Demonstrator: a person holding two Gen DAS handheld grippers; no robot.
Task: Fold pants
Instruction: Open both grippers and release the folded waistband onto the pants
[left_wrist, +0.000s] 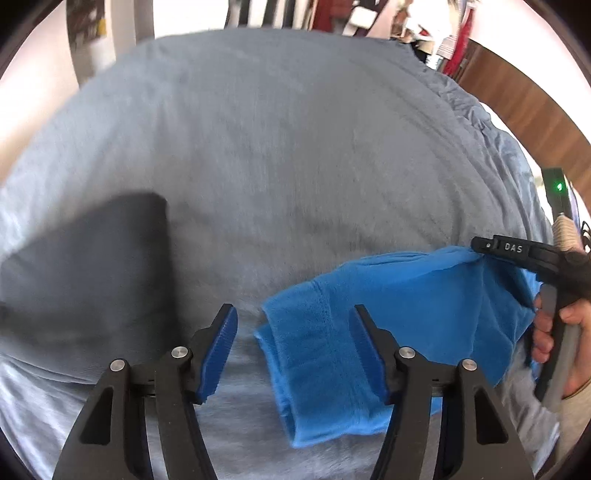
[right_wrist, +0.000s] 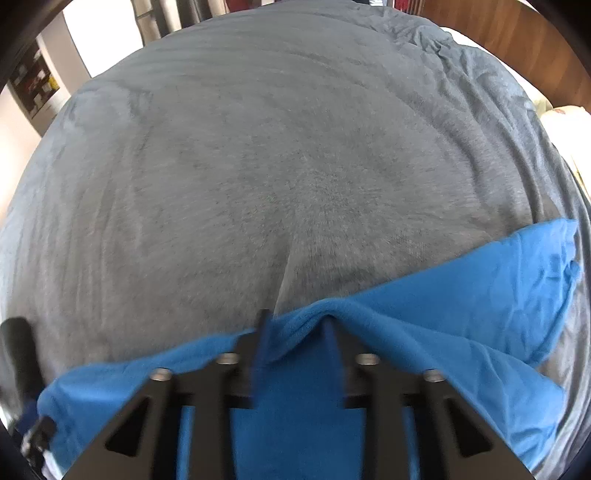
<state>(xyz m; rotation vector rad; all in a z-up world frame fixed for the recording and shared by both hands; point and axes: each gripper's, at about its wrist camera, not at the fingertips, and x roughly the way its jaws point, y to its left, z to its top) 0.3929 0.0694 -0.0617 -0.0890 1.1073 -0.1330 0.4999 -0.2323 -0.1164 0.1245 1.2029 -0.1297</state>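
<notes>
The blue pants (left_wrist: 388, 332) lie folded over on a grey blanket (left_wrist: 277, 147) that covers a bed, close to the near edge. In the left wrist view they form a band running from a doubled end at the lower middle up toward the right, where the cloth bunches.

The left gripper (left_wrist: 291, 347) points down at the blanket with its jaws standing well apart. The left pad (left_wrist: 219, 350) is over bare blanket. The right pad (left_wrist: 369, 354) is over the doubled end of the pants, and nothing is pinched between the two. A dark folded cloth (left_wrist: 85, 266) lies on the blanket to the left, apart from the pants.

The right gripper (right_wrist: 295, 343) is partly open, with a raised ridge of the pants between its blue pads (right_wrist: 263, 343). That view is blurred at the tips, so the pads seem to stand just off the cloth rather than press it. In the left wrist view the same gripper's black tip sits at the bunched edge of the pants, and a hand (left_wrist: 561, 332) holds its handle at the right edge.

Wooden panelling (left_wrist: 517, 99) runs behind the bed on the right.
</notes>
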